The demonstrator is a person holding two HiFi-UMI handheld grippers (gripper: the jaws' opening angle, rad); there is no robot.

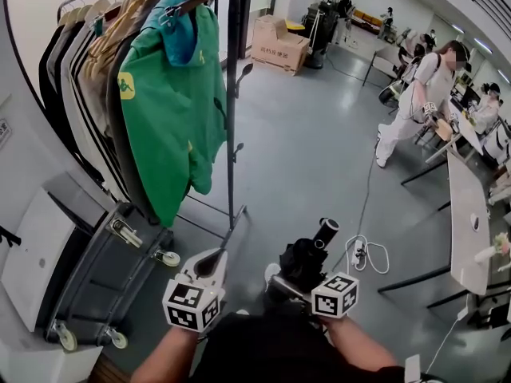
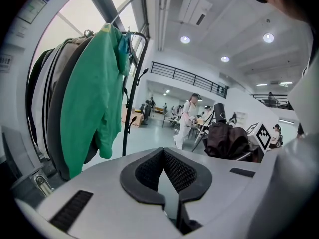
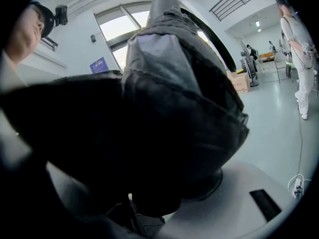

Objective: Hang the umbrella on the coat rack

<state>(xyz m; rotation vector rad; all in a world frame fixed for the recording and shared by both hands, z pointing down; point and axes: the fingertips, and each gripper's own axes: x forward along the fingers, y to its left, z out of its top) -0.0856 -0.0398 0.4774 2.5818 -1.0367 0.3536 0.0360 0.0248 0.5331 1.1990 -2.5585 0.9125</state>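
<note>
In the head view my right gripper [image 1: 299,282] is shut on a black folded umbrella [image 1: 305,260], whose round handle end [image 1: 326,231] points up and away. The umbrella's dark cloth [image 3: 174,108] fills the right gripper view and hides the jaws. My left gripper [image 1: 209,266] is beside it on the left, shut with nothing in it; its pads [image 2: 144,176] meet at the tips. The umbrella [image 2: 229,141] also shows at the right of the left gripper view. The coat rack's black pole [image 1: 231,118] with side hooks [image 1: 243,74] stands ahead, and is also seen in the left gripper view [image 2: 130,98].
A green jacket [image 1: 172,102] and other coats hang on the rack's rail. A grey wheeled suitcase [image 1: 104,278] lies at its foot, next to a white cabinet [image 1: 32,262]. A power strip with white cable [image 1: 363,254] lies on the floor. Further off are a person in white [image 1: 415,94], tables [image 1: 467,214] and a cardboard box [image 1: 278,45].
</note>
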